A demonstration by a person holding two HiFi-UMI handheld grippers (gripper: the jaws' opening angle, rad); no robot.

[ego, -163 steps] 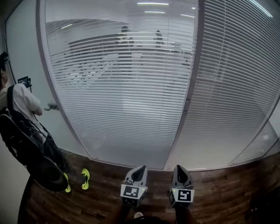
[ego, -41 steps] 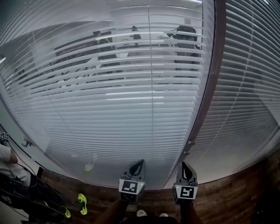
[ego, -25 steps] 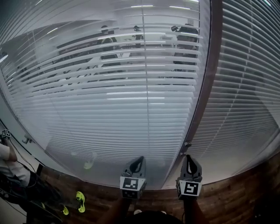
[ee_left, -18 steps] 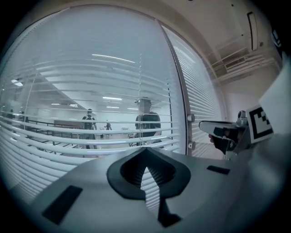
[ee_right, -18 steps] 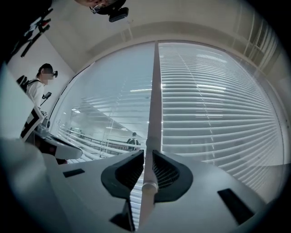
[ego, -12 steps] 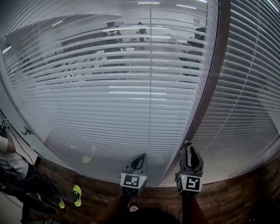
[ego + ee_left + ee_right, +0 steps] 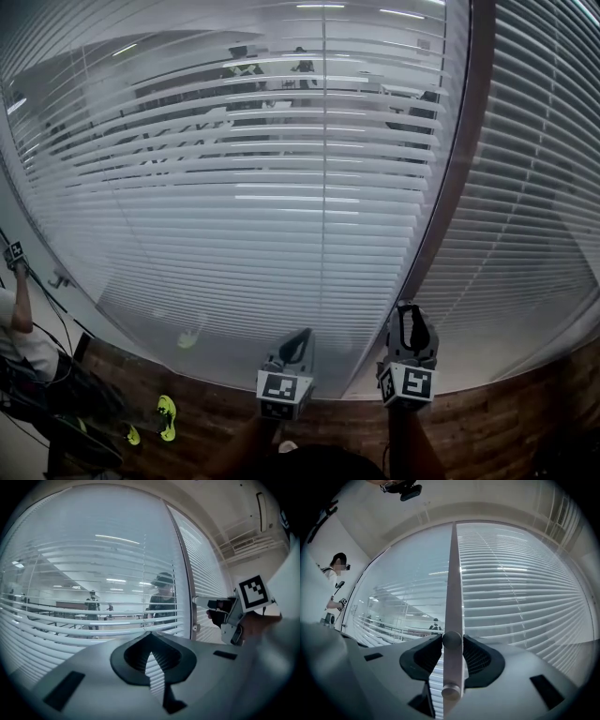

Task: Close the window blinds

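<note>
Glass wall fills the frame, window blinds (image 7: 244, 216) down, slats see-through. Frame post (image 7: 452, 187) right of centre. Left gripper (image 7: 300, 336) bottom centre, clenched, empty. Right gripper (image 7: 410, 317) jaws just been opening, straddling the post's round knob (image 7: 451, 640).

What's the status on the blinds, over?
Left claw shut, empty. Right claw just opening, astride upper knob on frame, not clamped. Blinds slats open, room shows through. No obstruction seen.
</note>
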